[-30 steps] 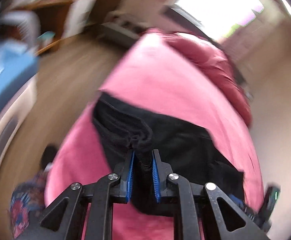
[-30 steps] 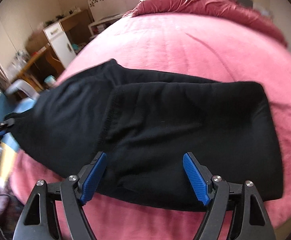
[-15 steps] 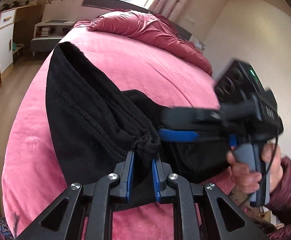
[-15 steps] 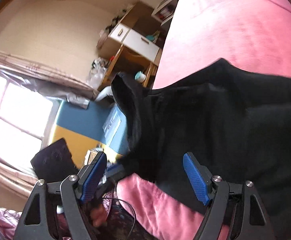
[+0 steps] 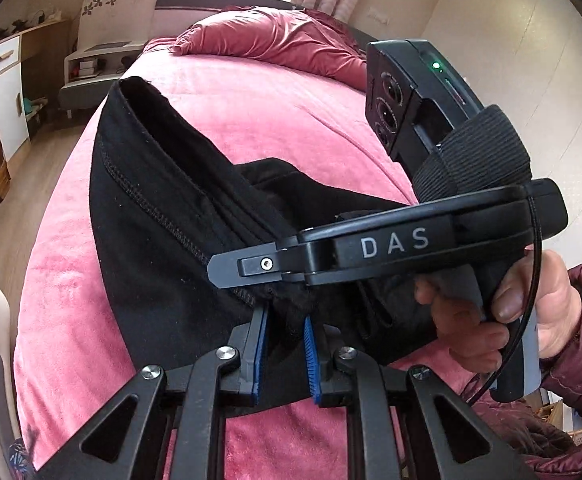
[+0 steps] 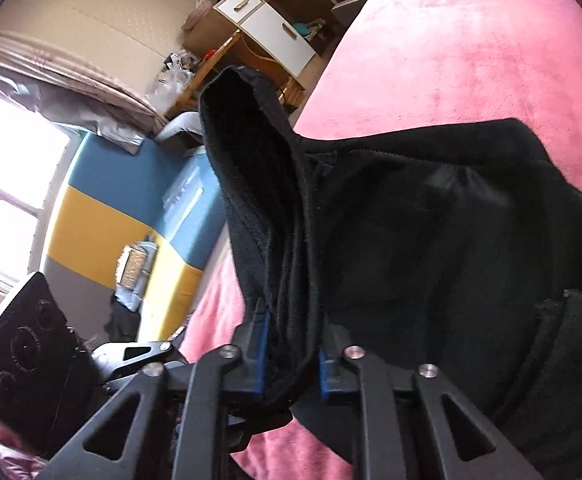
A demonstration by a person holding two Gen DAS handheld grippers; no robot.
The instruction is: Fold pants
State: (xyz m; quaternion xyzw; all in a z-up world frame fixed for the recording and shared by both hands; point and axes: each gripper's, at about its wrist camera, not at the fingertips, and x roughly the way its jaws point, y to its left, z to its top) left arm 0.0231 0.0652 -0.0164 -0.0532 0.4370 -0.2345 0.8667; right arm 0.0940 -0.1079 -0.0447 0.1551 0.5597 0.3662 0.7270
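Both the left tongs (image 5: pixel 285 354) and right tongs (image 6: pixel 291 354) clamped bunched folds of the black pants (image 5: pixel 163 248), which draped ahead over the pink bed (image 5: pixel 259 120).

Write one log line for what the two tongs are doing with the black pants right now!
step: fold pants | left tongs: shut on black pants | right tongs: shut on black pants | pants: part lifted, rest on pink bed

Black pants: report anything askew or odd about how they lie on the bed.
The black pants are not flat: one edge stands up in a bunched ridge, pinched by the left gripper and right gripper. No damage shows.
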